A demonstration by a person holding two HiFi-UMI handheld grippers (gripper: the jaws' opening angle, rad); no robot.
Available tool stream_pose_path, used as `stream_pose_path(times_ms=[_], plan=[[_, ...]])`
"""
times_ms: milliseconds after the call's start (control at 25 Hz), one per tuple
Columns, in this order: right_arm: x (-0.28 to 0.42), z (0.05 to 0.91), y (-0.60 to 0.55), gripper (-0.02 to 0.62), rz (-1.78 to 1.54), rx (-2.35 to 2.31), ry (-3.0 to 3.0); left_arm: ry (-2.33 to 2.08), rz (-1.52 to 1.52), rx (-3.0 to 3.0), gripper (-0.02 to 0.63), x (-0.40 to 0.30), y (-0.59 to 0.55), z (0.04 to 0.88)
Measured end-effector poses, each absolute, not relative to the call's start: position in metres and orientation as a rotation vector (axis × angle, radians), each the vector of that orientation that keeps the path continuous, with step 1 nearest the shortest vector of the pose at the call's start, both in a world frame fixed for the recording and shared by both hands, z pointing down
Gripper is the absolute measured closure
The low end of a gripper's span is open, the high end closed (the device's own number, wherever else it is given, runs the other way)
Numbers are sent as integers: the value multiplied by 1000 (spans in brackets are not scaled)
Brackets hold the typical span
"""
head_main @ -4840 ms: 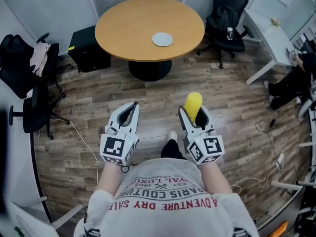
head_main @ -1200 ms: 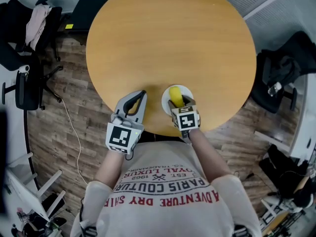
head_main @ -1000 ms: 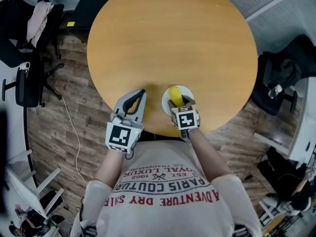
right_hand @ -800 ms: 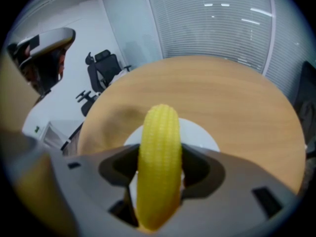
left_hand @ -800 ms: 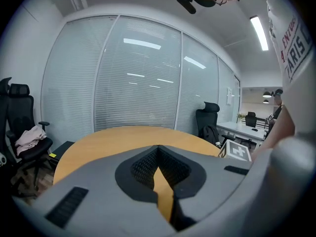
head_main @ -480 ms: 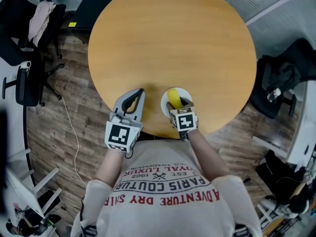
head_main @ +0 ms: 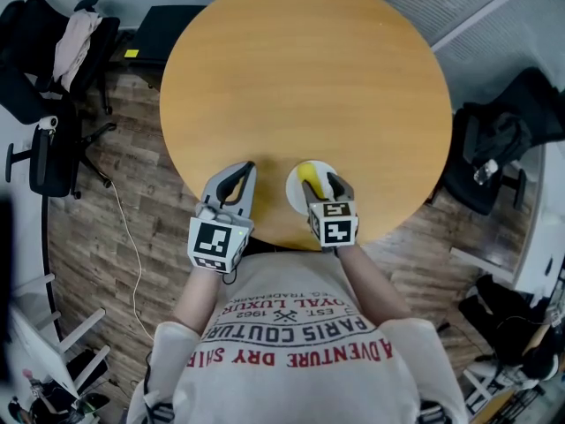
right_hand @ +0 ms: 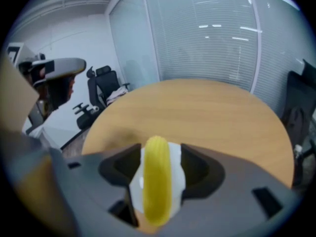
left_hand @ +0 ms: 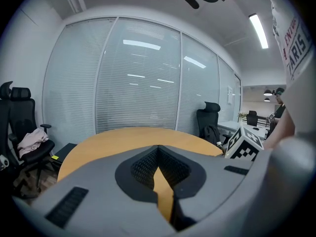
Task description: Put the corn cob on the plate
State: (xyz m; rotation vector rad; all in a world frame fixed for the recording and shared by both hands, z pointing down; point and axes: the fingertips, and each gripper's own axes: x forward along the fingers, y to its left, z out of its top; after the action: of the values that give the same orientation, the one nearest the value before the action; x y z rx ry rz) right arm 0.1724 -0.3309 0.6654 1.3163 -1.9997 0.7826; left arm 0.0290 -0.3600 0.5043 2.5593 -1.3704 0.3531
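The yellow corn cob (head_main: 306,173) lies on the small white plate (head_main: 293,189) near the front edge of the round wooden table (head_main: 300,78). My right gripper (head_main: 321,186) is open around it, one jaw on each side. In the right gripper view the corn cob (right_hand: 157,179) sits between the jaws of the right gripper (right_hand: 160,154), with white plate (right_hand: 177,168) showing beside it. My left gripper (head_main: 244,168) is shut and empty, over the table edge to the left of the plate. In the left gripper view the left gripper (left_hand: 158,154) has its jaws meeting at the tips.
Black office chairs stand at the left (head_main: 44,78) and at the right (head_main: 503,140) of the table. A black box (head_main: 168,34) sits on the wooden floor behind the table. The person's white printed shirt (head_main: 296,334) fills the lower middle.
The right jaws have parted and let go of the corn cob, which now rests on the plate. The right gripper has drawn back slightly toward the person. The left gripper has hardly moved.
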Motion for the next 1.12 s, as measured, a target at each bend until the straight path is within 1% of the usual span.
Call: stream_pose_path(times_ms=[80,120,160,200,240,280,440,760,960,1120], plan=[[175,654,-333,328,793,1354,-2030,-1364,349,2571,574,30,-358,502],[177,648,-334,353,788,1378,-2043,-1361,347,2576,574,30,-358,500],[180,642,-336,439,768,1407,-2052,-1358,345,2582,574,31,-357,499],[183,635,-338,504,739,1436,-2057,-1355,341,2590,574,31,-356,497],[185,628,-340,535,708,1462,-2062,-1352,337,2599,574,32,-355,494],[187,620,-342,552,683,1483,-2070,-1349,331,2611,574,33,-355,490],[192,586,-348,566,607,1561,-2125,-1332,297,2667,574,41,-352,471],[207,484,-353,568,285,1780,-2281,-1317,252,2762,574,56,-360,438],[208,439,-346,568,202,1821,-2376,-1307,206,2814,574,62,-363,412],[212,419,-338,568,166,1841,-2416,-1289,179,2850,574,68,-360,400]])
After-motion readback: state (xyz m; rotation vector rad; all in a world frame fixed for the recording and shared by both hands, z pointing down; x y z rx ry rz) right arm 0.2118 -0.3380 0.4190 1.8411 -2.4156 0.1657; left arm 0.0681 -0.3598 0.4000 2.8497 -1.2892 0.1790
